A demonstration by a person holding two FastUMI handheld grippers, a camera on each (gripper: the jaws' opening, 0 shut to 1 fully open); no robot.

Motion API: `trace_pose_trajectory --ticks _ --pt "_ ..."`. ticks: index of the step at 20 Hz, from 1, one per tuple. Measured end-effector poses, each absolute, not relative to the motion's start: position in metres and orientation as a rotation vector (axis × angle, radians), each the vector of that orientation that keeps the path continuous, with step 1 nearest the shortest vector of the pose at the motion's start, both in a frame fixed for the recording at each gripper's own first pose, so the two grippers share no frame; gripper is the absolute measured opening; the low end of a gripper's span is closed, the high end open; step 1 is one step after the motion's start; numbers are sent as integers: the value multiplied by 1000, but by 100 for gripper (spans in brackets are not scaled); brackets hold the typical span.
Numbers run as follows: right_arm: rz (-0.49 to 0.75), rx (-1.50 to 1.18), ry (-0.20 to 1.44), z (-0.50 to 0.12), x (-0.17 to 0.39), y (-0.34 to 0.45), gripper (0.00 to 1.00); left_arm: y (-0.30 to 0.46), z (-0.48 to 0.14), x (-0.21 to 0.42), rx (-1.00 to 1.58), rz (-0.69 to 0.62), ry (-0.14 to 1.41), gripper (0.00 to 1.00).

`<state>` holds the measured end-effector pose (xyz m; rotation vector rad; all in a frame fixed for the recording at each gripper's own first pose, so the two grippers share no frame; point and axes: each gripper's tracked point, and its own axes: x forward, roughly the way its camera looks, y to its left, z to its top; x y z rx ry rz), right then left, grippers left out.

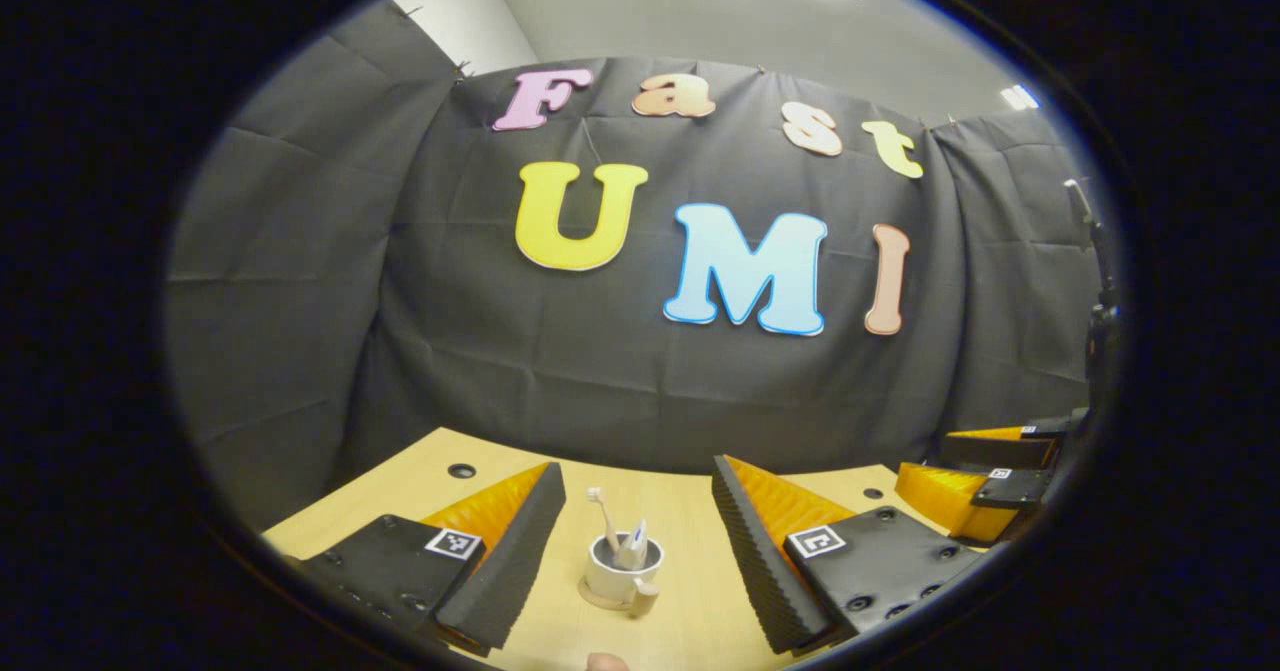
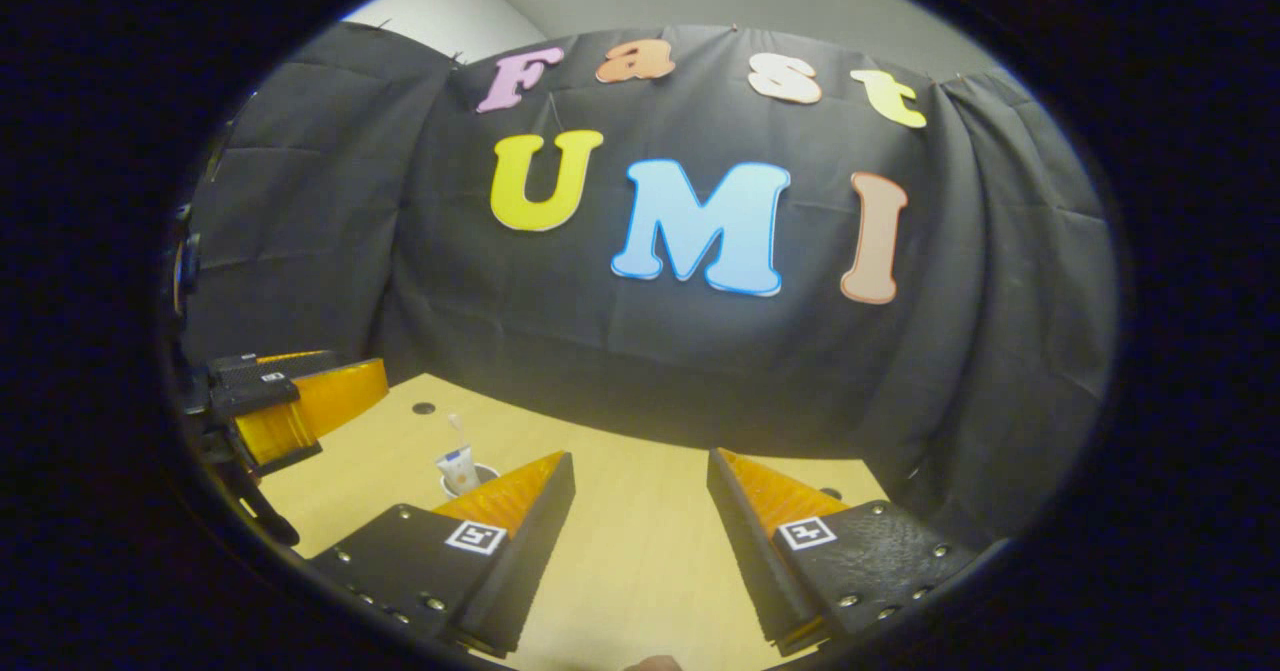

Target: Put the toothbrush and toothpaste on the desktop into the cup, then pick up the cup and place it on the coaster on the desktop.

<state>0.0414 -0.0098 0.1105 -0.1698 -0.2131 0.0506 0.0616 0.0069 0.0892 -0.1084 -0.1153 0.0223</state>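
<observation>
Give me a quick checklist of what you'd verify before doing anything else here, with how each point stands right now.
1. Toothbrush in the cup: ok, it stands upright inside.
2. Toothpaste in the cup: ok, it leans beside the brush.
3. Cup on the coaster: ok, a round disc shows under its base.
4. Left hand-held gripper free of the cup: ok, fingers spread wide, cup sits between them untouched.
5. Right hand-held gripper empty: ok, open over bare desktop.
6. Cup centred on the coaster: cannot tell, far edge hidden.
</observation>
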Motion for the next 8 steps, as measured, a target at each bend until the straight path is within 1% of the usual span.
trace_pose_trajectory --ticks 1,2,3,8 --pt "47 -190 -248 118 36 -9 83 8 94 58 -107 29 -127 95" --pt "41 -206 -274 121 31 -8 81 10 97 55 -104 36 -136 95" --pt "39 -213 -292 123 28 -7 82 10 99 52 -102 42 -144 95" --pt "66 -212 -299 122 19 -3 82 13 103 34 -114 69 -172 95"
